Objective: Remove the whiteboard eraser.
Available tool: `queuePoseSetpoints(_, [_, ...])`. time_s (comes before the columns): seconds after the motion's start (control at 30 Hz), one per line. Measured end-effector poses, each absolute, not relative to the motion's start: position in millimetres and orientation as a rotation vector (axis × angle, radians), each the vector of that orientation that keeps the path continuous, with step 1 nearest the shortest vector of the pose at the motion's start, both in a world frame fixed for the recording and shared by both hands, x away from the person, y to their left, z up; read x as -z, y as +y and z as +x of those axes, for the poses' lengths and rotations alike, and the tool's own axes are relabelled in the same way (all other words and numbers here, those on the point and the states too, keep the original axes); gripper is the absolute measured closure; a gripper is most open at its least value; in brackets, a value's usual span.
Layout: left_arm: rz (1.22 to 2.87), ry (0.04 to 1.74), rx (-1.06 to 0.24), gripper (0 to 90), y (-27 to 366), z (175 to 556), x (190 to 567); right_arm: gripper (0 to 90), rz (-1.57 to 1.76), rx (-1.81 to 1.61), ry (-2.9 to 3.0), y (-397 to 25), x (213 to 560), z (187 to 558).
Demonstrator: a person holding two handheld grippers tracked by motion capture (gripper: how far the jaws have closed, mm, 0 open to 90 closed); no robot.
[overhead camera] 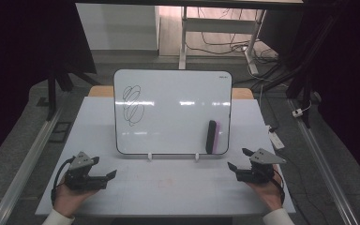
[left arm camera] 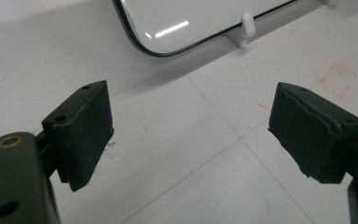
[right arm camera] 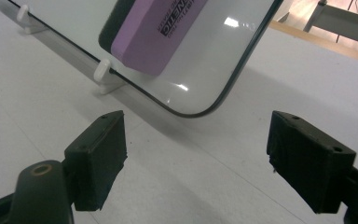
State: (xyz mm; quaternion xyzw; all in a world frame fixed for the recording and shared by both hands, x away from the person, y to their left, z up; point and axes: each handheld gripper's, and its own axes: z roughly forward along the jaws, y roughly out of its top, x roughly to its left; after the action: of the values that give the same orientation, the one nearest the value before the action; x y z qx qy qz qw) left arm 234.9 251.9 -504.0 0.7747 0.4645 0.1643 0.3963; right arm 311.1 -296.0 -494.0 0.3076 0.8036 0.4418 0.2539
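Table (overhead camera: 168, 187): flat white matte top, faint thin seam lines crossing it, and a faint red sketched square mark (left arm camera: 338, 79) on the surface near the middle front.

Whiteboard (overhead camera: 178, 108): glossy white rectangular panel with rounded corners and a thin dark edge, propped tilted back at the middle of the table. It sits in two small white plastic clip stands (overhead camera: 150, 156) along its near edge. Ceiling lights reflect off its face as bright patches. Black marker scribble (overhead camera: 133, 104), looping ovals, on its upper left part.

Eraser (overhead camera: 212, 136): long block, purple body with a black felt side, standing on end against the lower right part of the whiteboard. In the right gripper view the purple face (right arm camera: 161, 32) is smooth with black printed lettering, too cut off to read in full.

Left gripper (overhead camera: 105, 176): held in the person's left hand (overhead camera: 70, 197) at the near left of the table, grey three-cornered plate on top. Jaws spread wide apart, nothing between them; pads (left arm camera: 81, 133) are black, blocky, with ridged inner faces.

Right gripper (overhead camera: 240, 160): held in the right hand (overhead camera: 267, 190) at the near right, just in front of the whiteboard's lower right corner. Jaws likewise wide apart and empty; black rubbery pads (right arm camera: 98, 156) with rough edges.

White sleeve cuffs at both wrists.
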Motion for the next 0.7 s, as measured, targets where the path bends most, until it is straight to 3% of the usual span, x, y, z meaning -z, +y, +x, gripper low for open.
queuePoseSetpoints(0.7, [1.988, 1.177, -0.426, 14.7, 245.1, 238.3, 503.4, 21.7, 0.835, -1.233, 2.169, -281.8, 478.8, 307.1])
